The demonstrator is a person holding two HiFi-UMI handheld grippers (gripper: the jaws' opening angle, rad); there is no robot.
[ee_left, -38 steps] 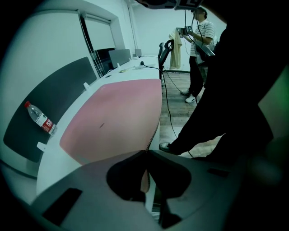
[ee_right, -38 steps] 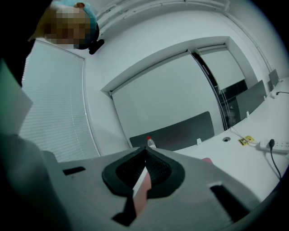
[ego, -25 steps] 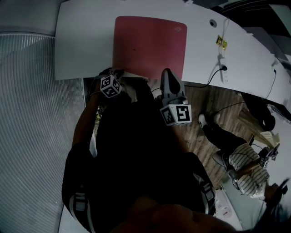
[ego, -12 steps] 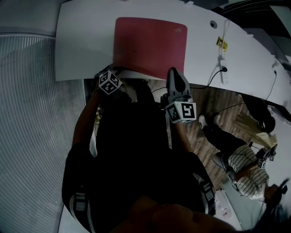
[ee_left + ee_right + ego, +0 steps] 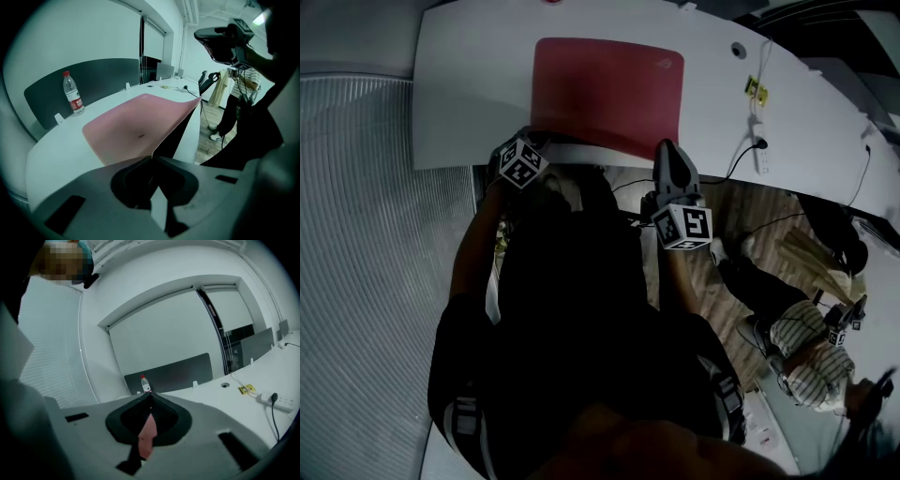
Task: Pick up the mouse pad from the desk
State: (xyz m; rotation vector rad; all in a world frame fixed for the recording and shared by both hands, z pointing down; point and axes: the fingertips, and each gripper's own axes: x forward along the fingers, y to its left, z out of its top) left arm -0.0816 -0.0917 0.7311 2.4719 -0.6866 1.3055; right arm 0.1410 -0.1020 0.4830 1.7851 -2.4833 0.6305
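The pink-red mouse pad (image 5: 609, 89) lies on the white desk (image 5: 469, 94), its near edge toward me. My left gripper (image 5: 532, 142) is shut on the pad's near left edge, which is pinched between the jaws in the left gripper view (image 5: 152, 157). There the pad (image 5: 136, 131) curves up off the desk and shows its black underside. My right gripper (image 5: 667, 148) is shut on the near right corner. A pink sliver of the pad (image 5: 147, 432) sits between its jaws.
A water bottle (image 5: 73, 93) stands at the desk's far side before a dark divider panel (image 5: 98, 77). A power strip (image 5: 759, 150) with a cable and a yellow tag (image 5: 757, 89) lie on the desk at right. A person (image 5: 811, 347) sits at lower right.
My right gripper has slid right and toward me. The left gripper has shifted a little left and rolled. The pad's near edge has lifted with them.
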